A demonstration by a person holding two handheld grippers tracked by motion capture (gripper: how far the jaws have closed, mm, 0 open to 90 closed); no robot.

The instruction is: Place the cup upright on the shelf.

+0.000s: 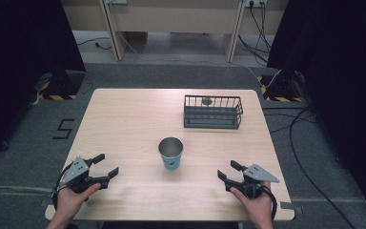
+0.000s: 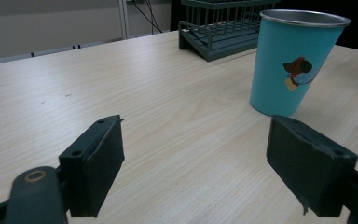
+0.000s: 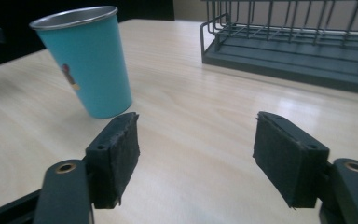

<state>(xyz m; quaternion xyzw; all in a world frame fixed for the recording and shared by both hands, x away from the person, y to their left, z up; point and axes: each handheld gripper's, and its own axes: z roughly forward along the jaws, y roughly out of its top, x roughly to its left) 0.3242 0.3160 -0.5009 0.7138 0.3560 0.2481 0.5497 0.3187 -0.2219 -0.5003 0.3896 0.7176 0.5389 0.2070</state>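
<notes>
A teal metal cup with a cartoon print stands upright near the middle of the wooden table. In the left gripper view the cup rises ahead and to the right; in the right gripper view the cup is ahead and to the left. My left gripper rests near the front left edge, open and empty, its jaws wide apart. My right gripper sits at the front right, also open with nothing between its jaws. Both are well short of the cup.
A dark wire rack stands at the back right of the table, with a small dark round object inside it. The rack lies beyond the cup, and the rack fills the far right. Cables run across the floor to the right.
</notes>
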